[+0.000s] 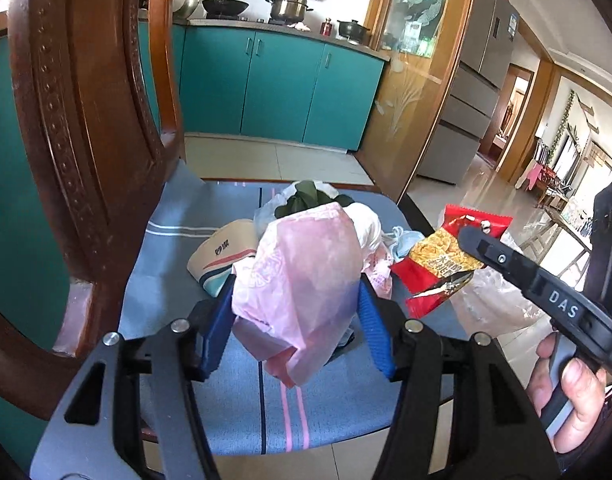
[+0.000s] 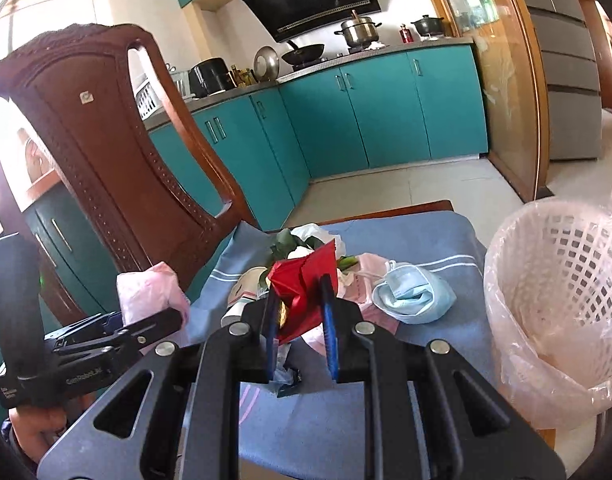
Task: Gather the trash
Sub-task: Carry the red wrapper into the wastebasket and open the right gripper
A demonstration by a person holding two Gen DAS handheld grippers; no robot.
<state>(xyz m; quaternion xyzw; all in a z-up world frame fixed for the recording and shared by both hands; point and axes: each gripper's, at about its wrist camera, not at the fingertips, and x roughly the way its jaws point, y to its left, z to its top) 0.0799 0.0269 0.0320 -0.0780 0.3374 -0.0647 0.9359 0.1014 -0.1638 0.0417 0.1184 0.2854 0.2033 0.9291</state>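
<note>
On the blue striped cushion (image 1: 234, 412) of a carved dark-wood chair (image 1: 86, 128), a heap of household trash: a cream paper cup (image 1: 220, 254) lying on its side, green leaves in a white plastic bag (image 1: 306, 198), a crumpled pale-blue face mask (image 2: 412, 298), and pink printed paper (image 2: 366, 270). Left gripper (image 1: 296, 310), foreground of the left wrist view: its blue-padded fingers (image 1: 216, 320) stand moderately apart and press from both sides on a crumpled pink plastic bag (image 1: 306, 280), raised clear of the cushion. Right gripper (image 2: 300, 316), foreground of the right wrist view: its fingers (image 2: 330, 320) stand narrow, clamped on a red and yellow snack wrapper (image 2: 302, 284), held above the heap. In the left wrist view the same wrapper (image 1: 438, 256) appears to the right of the pink bag, apart from it, pinched at the tip of the right gripper; a person's hand (image 1: 566, 392) grips that tool's handle. White lattice plastic waste basket (image 2: 566, 280) lined with a translucent pink bag, just beside the chair's right edge; interior appears nearly empty. Background: teal kitchen cabinets (image 2: 366, 104), a steel pot (image 2: 358, 30) on the stove
</note>
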